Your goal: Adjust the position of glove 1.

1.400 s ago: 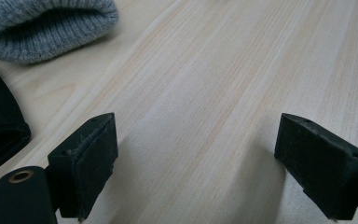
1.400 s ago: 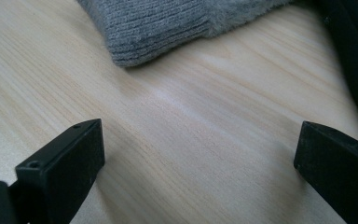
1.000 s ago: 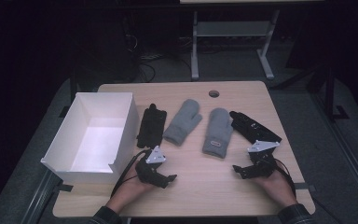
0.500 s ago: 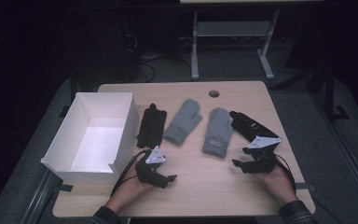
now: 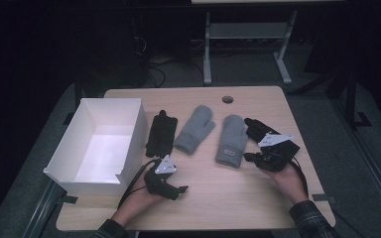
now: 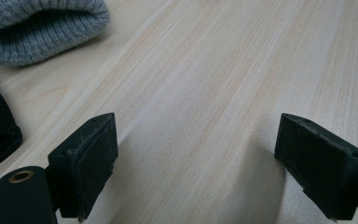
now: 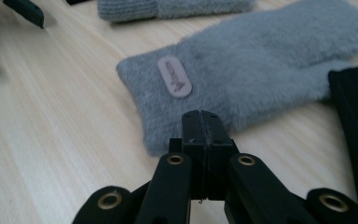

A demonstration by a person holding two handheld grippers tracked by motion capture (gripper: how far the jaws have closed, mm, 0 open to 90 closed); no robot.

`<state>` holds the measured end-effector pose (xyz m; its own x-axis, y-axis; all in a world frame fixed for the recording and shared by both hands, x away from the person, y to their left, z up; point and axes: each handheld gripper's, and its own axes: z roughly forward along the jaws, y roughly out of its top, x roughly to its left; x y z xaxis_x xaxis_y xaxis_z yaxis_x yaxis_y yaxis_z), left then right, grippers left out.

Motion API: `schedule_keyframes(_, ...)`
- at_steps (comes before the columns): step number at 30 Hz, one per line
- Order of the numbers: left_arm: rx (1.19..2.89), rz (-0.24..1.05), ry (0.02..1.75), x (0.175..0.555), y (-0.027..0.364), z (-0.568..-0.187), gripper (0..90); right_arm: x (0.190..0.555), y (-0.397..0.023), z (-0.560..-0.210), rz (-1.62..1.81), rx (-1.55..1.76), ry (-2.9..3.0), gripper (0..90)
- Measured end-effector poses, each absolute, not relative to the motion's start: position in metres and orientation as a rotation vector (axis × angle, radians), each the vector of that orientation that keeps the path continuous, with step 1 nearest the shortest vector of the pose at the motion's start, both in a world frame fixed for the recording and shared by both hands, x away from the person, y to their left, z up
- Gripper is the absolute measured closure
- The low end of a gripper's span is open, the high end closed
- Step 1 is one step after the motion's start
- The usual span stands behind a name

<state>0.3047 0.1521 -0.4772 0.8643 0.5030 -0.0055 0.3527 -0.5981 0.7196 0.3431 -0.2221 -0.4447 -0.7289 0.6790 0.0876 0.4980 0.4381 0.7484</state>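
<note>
My right gripper [image 7: 200, 122], jaws just closed on nothing, faces the fluffy grey mitten [image 7: 261, 70] with its pink tag. Left gripper [image 6: 196, 158] gapes over bare table [image 6: 223, 70].

**A Lit Table in a Dark Room**

A light wooden table [image 5: 258, 198] stood in the middle of the high view, its top pale and grained, with rounded corners and a small round cable hole [image 5: 227, 99] near its far edge. Light fell on the tabletop alone; everything around it lay in deep shadow. Beneath and around the table ran a grey carpeted floor [image 5: 322, 124]. Behind the table's far edge stood a pale metal frame [image 5: 243, 44] with two upright legs, splayed feet and a cross-shelf. Left of that frame, a tangle of cables [image 5: 151, 62] lay on the floor. The walls were too dark to make out.
</note>
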Motion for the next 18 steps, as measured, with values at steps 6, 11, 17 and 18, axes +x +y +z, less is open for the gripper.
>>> schedule_keyframes(6,2.275,0.255,0.613,0.305,0.152,-0.477,12.6,0.359,-0.214,-0.442,1.205,1.021,2.478,90.0)
schedule_keyframes(11,2.276,0.255,0.613,0.305,0.152,-0.477,12.7,0.375,-0.201,-0.438,1.235,0.999,2.471,90.0)
schedule_keyframes(17,2.275,0.254,0.613,0.305,0.152,-0.477,12.7,0.388,-0.191,-0.439,1.231,0.99,2.477,90.0)
schedule_keyframes(18,2.274,0.254,0.614,0.305,0.152,-0.477,12.7,0.393,-0.189,-0.441,1.231,0.993,2.482,90.0)
